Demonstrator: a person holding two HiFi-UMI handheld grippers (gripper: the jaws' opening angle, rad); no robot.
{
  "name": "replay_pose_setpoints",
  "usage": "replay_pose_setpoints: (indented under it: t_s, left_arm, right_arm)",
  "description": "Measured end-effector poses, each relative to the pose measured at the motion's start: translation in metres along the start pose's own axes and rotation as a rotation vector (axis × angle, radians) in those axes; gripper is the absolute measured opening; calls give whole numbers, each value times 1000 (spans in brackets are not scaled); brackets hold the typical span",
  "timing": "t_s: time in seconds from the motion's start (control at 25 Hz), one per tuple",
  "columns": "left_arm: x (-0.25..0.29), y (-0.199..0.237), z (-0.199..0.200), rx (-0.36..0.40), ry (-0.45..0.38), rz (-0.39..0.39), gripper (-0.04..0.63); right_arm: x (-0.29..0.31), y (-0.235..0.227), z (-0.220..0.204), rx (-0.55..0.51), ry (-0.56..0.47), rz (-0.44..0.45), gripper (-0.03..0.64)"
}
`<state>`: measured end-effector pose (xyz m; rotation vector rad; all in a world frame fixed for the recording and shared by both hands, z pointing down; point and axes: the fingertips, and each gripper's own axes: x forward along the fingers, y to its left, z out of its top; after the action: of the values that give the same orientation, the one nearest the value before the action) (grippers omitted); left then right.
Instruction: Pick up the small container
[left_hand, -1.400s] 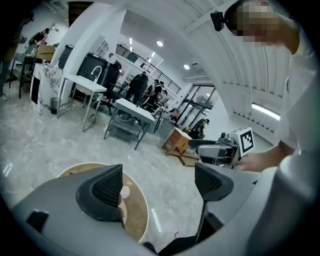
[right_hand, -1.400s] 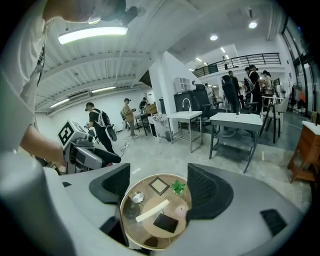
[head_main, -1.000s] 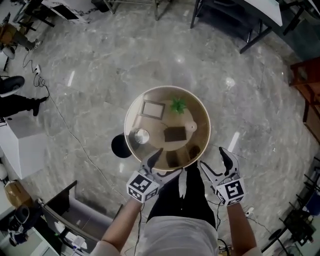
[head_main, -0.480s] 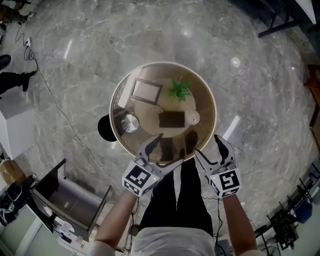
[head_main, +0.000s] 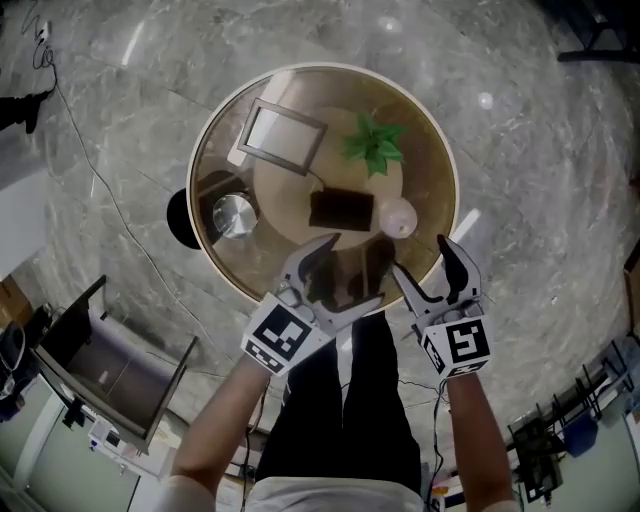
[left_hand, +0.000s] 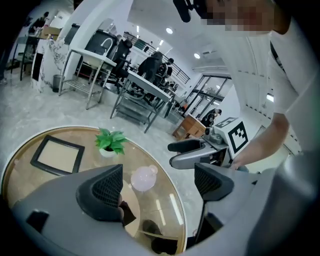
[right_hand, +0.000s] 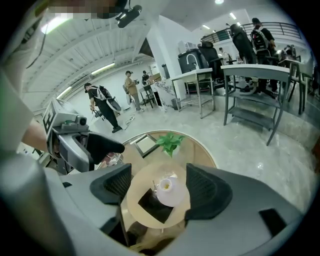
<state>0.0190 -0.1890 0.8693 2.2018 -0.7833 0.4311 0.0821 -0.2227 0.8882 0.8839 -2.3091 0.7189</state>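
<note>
Head view puts both my tongs at the near rim of the round glass table (head_main: 322, 70). The left gripper (head_main: 336, 284) has its jaws spread wide and empty; the right gripper (head_main: 428, 272) is likewise spread, holding nothing. Just beyond the right one stands the small container (head_main: 398, 215), untouched, beside a dark pad (head_main: 342, 209). Farther off are a metal cup (head_main: 233, 214), plant (head_main: 375, 145) and picture frame (head_main: 282, 137).

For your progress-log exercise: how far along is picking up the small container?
Done: nothing yet; the small white container stands untouched on the round glass table. In hand: the right gripper, jaws open and empty, points at it from the table's near edge; the left gripper is open too. Left: reach, close, lift.
</note>
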Motion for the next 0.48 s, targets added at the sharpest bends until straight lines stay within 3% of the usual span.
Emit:
replay_pose_setpoints:
  t_s: [0.2, 0.48]
  left_arm:
    - [21, 17, -31, -47, 18, -10, 449]
    - [37, 29, -60, -171, 37, -73, 447]
  right_arm:
    - [31, -7, -25, -105, 24, 37, 339]
    - [62, -5, -51, -230, 39, 44, 307]
